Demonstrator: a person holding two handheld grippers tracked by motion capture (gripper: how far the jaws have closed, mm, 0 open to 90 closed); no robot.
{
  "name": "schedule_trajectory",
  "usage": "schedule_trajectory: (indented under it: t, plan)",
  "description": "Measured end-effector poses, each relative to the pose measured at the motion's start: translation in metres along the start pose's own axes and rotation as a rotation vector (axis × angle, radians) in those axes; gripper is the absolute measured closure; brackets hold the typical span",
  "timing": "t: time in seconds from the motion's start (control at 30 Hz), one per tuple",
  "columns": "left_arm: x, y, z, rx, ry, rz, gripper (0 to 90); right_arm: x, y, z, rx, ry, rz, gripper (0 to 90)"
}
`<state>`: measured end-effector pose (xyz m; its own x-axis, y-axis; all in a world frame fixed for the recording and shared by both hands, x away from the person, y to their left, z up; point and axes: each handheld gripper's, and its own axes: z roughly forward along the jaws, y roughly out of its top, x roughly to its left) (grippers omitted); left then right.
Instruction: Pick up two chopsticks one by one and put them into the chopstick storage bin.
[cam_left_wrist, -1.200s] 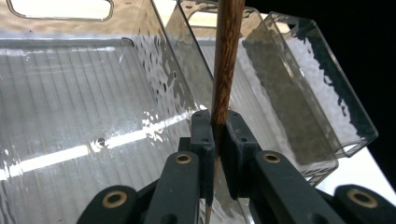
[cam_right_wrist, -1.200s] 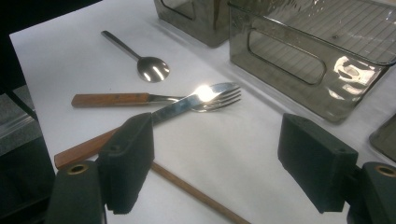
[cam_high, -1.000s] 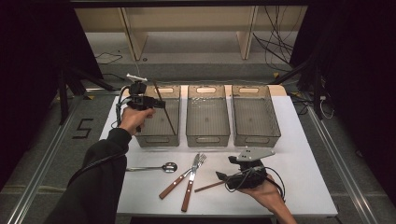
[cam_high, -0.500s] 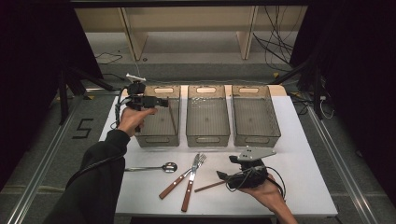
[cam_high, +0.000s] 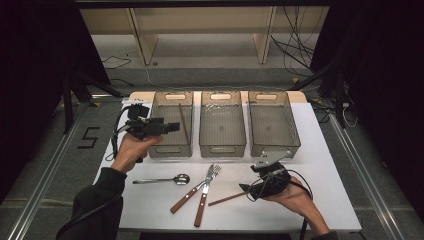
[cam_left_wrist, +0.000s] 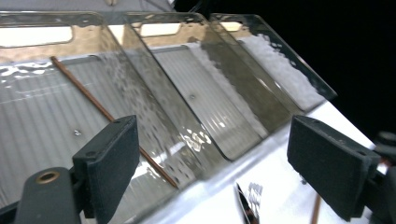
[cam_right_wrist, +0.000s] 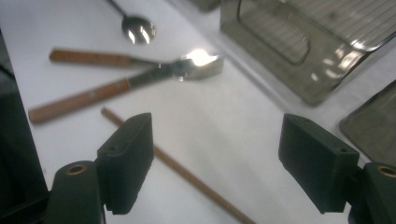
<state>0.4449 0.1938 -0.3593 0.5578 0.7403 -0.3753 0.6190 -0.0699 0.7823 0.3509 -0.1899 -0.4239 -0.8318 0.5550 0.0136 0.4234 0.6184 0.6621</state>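
Observation:
Three clear bins stand in a row at the back of the white table (cam_high: 325, 165). A brown chopstick (cam_high: 184, 122) (cam_left_wrist: 93, 100) lies inside the left bin (cam_high: 165, 107) (cam_left_wrist: 37, 121). My left gripper (cam_high: 171, 127) (cam_left_wrist: 219, 158) hovers open over that bin's near part, nothing between its jaws. A second brown chopstick (cam_high: 227, 198) (cam_right_wrist: 187, 173) lies on the table in front. My right gripper (cam_high: 246, 189) (cam_right_wrist: 217, 154) is low over its right end, open, with the stick running under the left jaw.
A spoon (cam_high: 165, 180) (cam_right_wrist: 137, 25) and a wooden-handled fork (cam_high: 192, 192) (cam_right_wrist: 88, 57) and knife (cam_high: 204, 200) (cam_right_wrist: 79, 100) lie at the table's front, left of the right gripper. The middle bin (cam_high: 222, 125) and right bin (cam_high: 272, 122) hold nothing visible.
My left gripper has drawn back toward the near end of the left bin, away from the chopstick inside. The right gripper has barely moved.

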Motion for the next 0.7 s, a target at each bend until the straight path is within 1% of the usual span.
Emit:
schedule_trajectory:
  t: [0.03, 0.07, 0.13, 0.17, 0.2, 0.3, 0.37, 0.4, 0.43, 0.47, 0.53, 0.57, 0.63, 0.7]
  plan:
    - [-0.003, -0.006, -0.003, -0.008, -0.008, 0.009, 16.5, -0.001, 0.001, 0.002, 0.035, 0.002, -0.019, 27.3]
    - [-0.006, -0.012, -0.005, -0.016, -0.017, 0.022, 16.5, -0.001, 0.001, 0.002, 0.035, 0.002, -0.019, 27.3]
    - [-0.012, -0.024, -0.009, -0.031, -0.022, 0.047, 16.3, -0.002, 0.002, 0.006, 0.096, 0.004, -0.054, 27.8]
    - [-0.014, -0.030, -0.011, -0.041, -0.027, 0.057, 16.2, -0.004, 0.003, 0.009, 0.150, 0.005, -0.083, 28.8]
    - [-0.016, -0.035, -0.013, -0.047, -0.030, 0.066, 16.2, -0.004, 0.003, 0.009, 0.150, 0.005, -0.083, 28.8]
    - [-0.021, -0.052, -0.016, -0.060, -0.043, 0.089, 16.0, -0.005, 0.005, 0.014, 0.234, 0.010, -0.113, 29.8]
    - [-0.023, -0.062, -0.019, -0.066, -0.053, 0.104, 15.9, -0.007, 0.007, 0.017, 0.275, 0.014, -0.145, 31.8]
    - [-0.025, -0.066, -0.020, -0.075, -0.052, 0.108, 15.8, -0.007, 0.007, 0.019, 0.294, 0.015, -0.153, 32.7]
    - [-0.026, -0.071, -0.021, -0.074, -0.055, 0.123, 15.8, -0.007, 0.008, 0.021, 0.309, 0.013, -0.155, 33.6]
    - [-0.027, -0.074, -0.021, -0.077, -0.057, 0.128, 15.8, -0.008, 0.009, 0.023, 0.327, 0.019, -0.179, 34.7]
    - [-0.029, -0.082, -0.023, -0.083, -0.051, 0.149, 15.8, -0.008, 0.011, 0.025, 0.346, 0.025, -0.193, 36.4]
    - [-0.029, -0.087, -0.023, -0.084, -0.051, 0.158, 15.8, -0.008, 0.011, 0.027, 0.353, 0.026, -0.192, 37.1]
    - [-0.031, -0.096, -0.024, -0.084, -0.049, 0.176, 15.8, -0.007, 0.011, 0.030, 0.381, 0.026, -0.203, 38.7]
    - [-0.030, -0.105, -0.025, -0.077, -0.045, 0.195, 15.6, -0.008, 0.011, 0.033, 0.403, 0.040, -0.230, 39.9]
